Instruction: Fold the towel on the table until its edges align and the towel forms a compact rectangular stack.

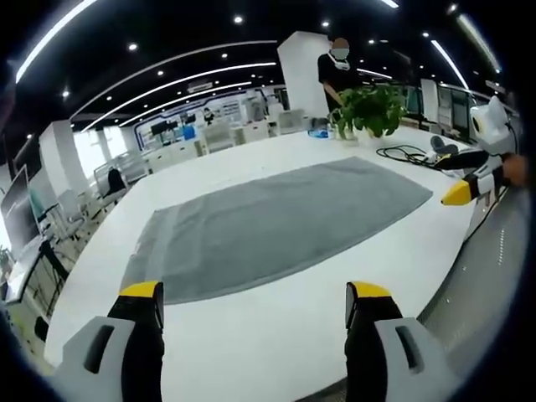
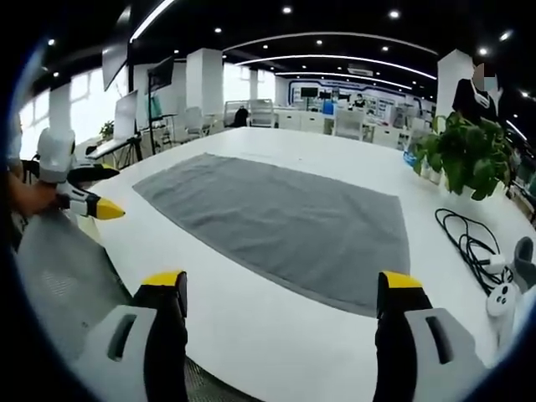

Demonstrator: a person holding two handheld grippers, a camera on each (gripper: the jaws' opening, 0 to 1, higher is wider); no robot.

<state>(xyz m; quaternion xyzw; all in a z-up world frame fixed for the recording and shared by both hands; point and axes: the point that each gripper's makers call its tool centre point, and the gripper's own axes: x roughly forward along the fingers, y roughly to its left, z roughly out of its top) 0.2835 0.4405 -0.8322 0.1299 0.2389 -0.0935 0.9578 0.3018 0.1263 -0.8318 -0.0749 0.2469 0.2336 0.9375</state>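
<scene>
A grey towel (image 1: pixel 276 222) lies spread flat on the white table (image 1: pixel 251 352); in the right gripper view the same towel (image 2: pixel 285 218) stretches across the middle. My left gripper (image 1: pixel 255 303) is open above the table's near edge, short of the towel, nothing between its yellow-tipped jaws. My right gripper (image 2: pixel 281 293) is also open, hovering before the towel's near edge. The right gripper (image 1: pixel 469 186) enters the left gripper view from the right. The left gripper (image 2: pixel 88 203) appears at the left of the right gripper view, held by a hand.
A potted plant (image 1: pixel 368 109) stands at the far end of the table, a person (image 1: pixel 337 71) behind it. A black cable (image 2: pixel 469 239) and a white controller (image 2: pixel 502 297) lie beside the towel. Desks and chairs fill the office beyond.
</scene>
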